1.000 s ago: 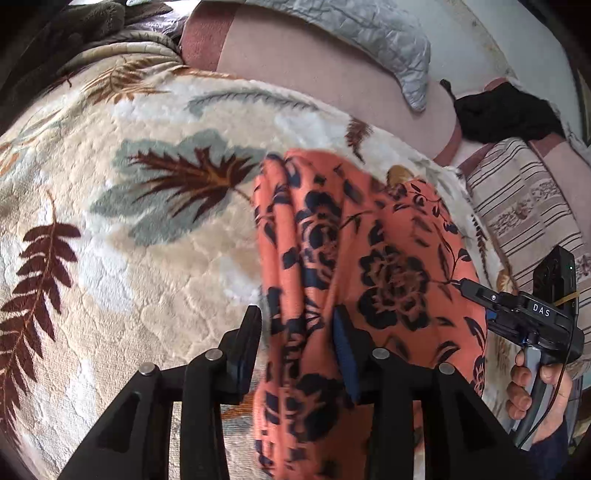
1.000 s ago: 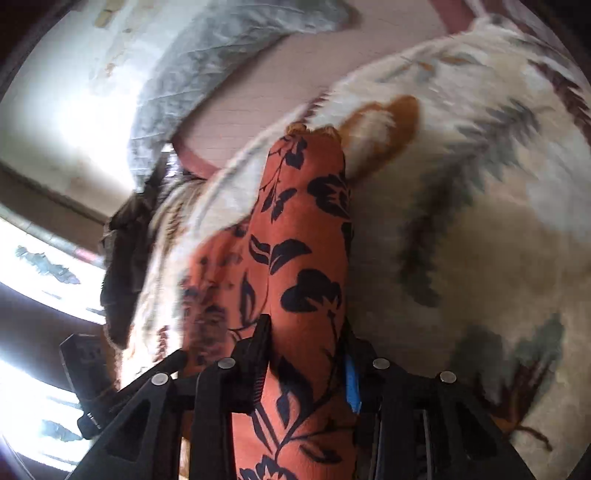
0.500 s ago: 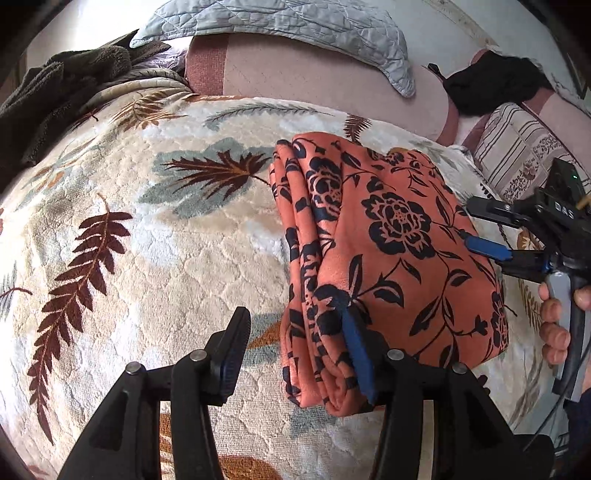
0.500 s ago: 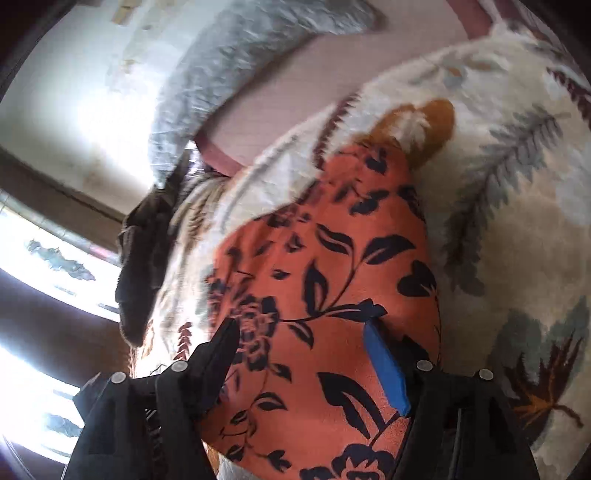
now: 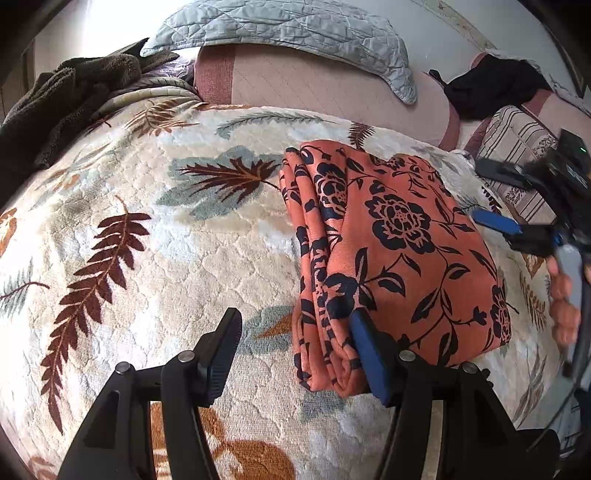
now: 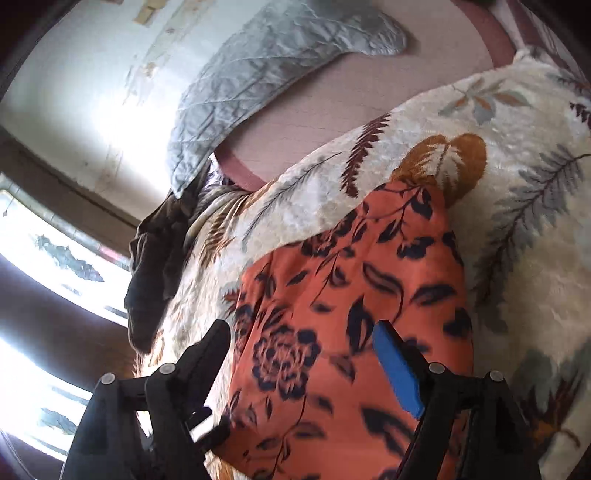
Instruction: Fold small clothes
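Observation:
An orange garment with a dark floral print [image 5: 391, 254] lies folded into a thick rectangle on a cream leaf-patterned blanket [image 5: 177, 258]. My left gripper [image 5: 295, 343] is open and empty, just short of the garment's near left corner. My right gripper [image 5: 487, 195] shows at the right of the left wrist view, open, beside the garment's right edge. In the right wrist view the right gripper [image 6: 303, 354] is open and empty over the garment [image 6: 332, 332], held slightly above it.
A grey quilted pillow [image 5: 288, 33] and a pink headboard cushion [image 5: 295, 81] lie behind. A dark brown towel [image 5: 62, 96] sits at the far left, a black garment [image 5: 495, 88] and a striped cushion [image 5: 517, 147] at the far right. A window [image 6: 44, 266] is at left.
Both grippers let go of the garment and opened. They pulled back from it, and the folded garment now lies flat on the blanket.

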Motion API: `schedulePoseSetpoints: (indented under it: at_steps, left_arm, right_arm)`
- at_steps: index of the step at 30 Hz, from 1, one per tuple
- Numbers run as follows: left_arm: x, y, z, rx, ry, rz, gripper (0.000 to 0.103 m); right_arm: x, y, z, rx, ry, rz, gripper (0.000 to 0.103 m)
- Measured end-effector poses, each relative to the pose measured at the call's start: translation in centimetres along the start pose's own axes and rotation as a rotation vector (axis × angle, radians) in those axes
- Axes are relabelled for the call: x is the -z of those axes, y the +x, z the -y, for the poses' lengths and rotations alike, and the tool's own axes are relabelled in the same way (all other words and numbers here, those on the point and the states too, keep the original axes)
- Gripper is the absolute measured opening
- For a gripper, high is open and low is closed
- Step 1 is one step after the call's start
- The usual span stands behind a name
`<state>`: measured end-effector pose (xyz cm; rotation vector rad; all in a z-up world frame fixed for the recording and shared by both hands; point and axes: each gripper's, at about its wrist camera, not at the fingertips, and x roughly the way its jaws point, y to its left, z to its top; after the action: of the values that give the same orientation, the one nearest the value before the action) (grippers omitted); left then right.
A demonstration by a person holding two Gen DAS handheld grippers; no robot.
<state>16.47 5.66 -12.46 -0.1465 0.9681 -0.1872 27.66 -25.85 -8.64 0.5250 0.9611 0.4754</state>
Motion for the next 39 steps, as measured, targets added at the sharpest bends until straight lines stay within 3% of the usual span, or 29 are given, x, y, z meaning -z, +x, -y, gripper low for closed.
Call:
schedulePoseSetpoints:
  at_steps: [4,7,9,11,15,18,22,25,39]
  left_arm:
    - [1.1,-2.6,0.3,0.035,-0.057,0.020,0.066]
    - [2.2,-4.8,0.9,0.041,-0.080,0.021,0.066]
    - [3.2,-6.5,1.3,0.038,-0.064,0.032,0.068]
    - [4.2,-8.2,1.6,0.010,-0.053,0.060,0.076]
    - [6.7,-10.9,1.6,-0.019,-0.105,0.104,0.084]
    - [8.1,-11.7,1.9,-0.043,-0.121,0.103,0.085]
    - [9.1,-12.1,2.8,-0.096,-0.082,0.097,0.085]
    - [9.4,-12.6,3.2,-0.124,-0.069,0.105,0.085]
    - [9.6,-14.6,4.4,-0.216,-0.016,0.183,0.091]
  right_arm:
    - [6.1,-2.1,-1.6,0.032,-0.097,-0.013,0.083]
    - [8.2,0.2,1.2,0.043,0.026,-0.110,0.086]
    - [9.2,-1.2,0.6,0.030,0.041,-0.045,0.086]
    - [10.6,-3.5,-0.9,-0.014,0.028,0.028,0.086]
    - [15.8,-7.6,-3.7,0.079,-0.073,0.123,0.086]
    - [20.2,-9.0,-4.3,0.172,-0.137,0.144,0.086]
    - [24.3,-9.7,-3.3,0.215,-0.129,0.127,0.086]
    - [25.2,-9.8,-2.9,0.245,-0.139,0.101,0.086]
    - [24.2,-12.0,-5.9,0.410,-0.269,0.164,0.089]
